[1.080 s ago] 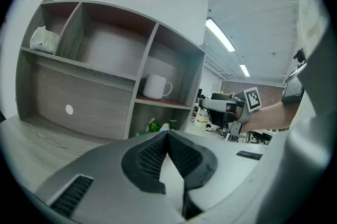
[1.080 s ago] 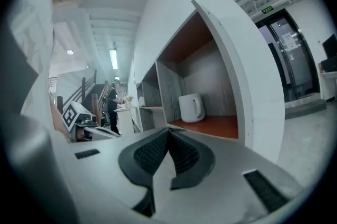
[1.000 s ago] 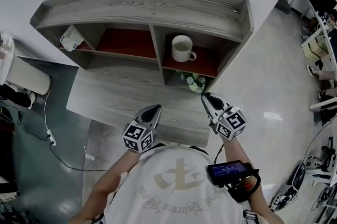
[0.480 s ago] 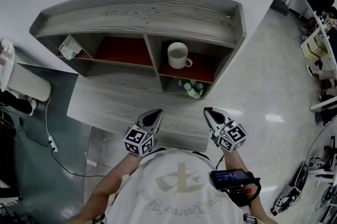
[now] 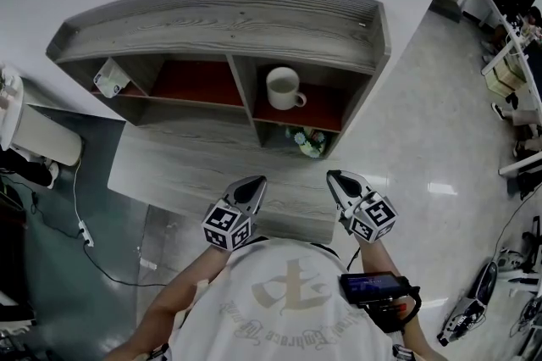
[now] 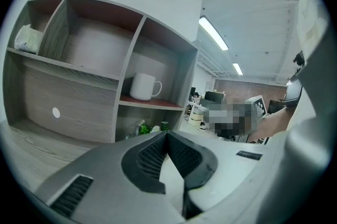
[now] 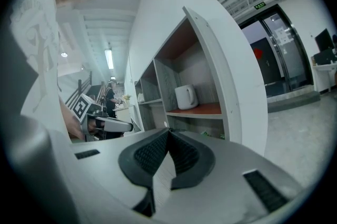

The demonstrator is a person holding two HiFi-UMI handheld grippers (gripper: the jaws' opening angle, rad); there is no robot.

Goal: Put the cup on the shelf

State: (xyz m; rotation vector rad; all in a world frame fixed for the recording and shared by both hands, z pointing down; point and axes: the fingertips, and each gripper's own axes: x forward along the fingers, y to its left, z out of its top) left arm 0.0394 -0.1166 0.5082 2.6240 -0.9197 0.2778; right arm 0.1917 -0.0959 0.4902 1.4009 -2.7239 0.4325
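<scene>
A white cup stands upright in the right compartment of the grey wooden shelf, on its red-brown board, handle to the right. The same cup shows in the left gripper view and, smaller, the cup in the right gripper view. My left gripper and right gripper hover side by side over the near edge of the desk, well short of the shelf. Both have their jaws shut with nothing between them.
A small plant sits in the low compartment under the cup. A white box lies in the shelf's left compartment. A cable runs over the floor at the left. Office desks stand far right.
Both grippers have drawn back a little from the shelf toward my body. The cup stays where it stood in the right compartment.
</scene>
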